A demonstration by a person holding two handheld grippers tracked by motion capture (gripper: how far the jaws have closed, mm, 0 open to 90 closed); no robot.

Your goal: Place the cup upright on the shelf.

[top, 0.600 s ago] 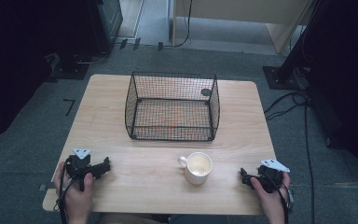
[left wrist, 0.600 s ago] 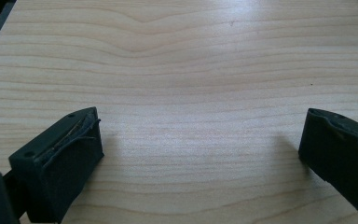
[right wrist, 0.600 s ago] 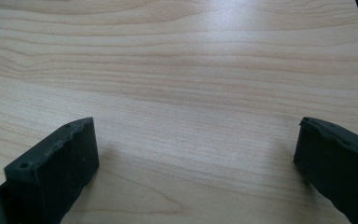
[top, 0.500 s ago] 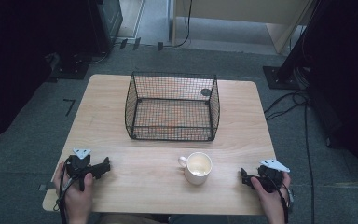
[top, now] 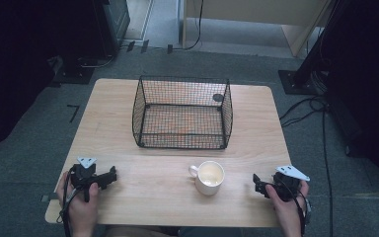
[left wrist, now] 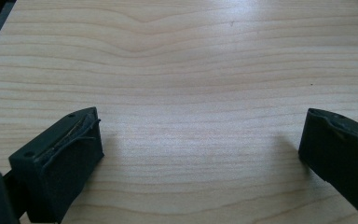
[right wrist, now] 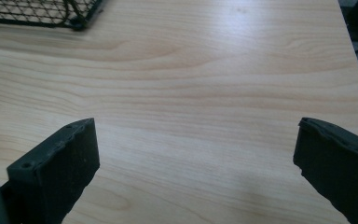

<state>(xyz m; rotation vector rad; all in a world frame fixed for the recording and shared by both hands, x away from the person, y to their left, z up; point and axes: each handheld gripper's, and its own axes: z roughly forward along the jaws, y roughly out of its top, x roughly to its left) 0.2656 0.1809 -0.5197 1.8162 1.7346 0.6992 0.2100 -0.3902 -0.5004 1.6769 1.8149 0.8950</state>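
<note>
No visible shift since the earlier frames. High view: white mug (top: 209, 177) on table (top: 153, 207), between left gripper (top: 109, 176) and right gripper (top: 258, 183), near wire basket (top: 182, 112). Gripper views: jaws of both spread wide, empty, over bare wood; basket corner in right gripper view.

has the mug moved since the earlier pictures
No. The mug sits at the same spot on the table, just in front of the wire basket, handle pointing left as before.
</note>
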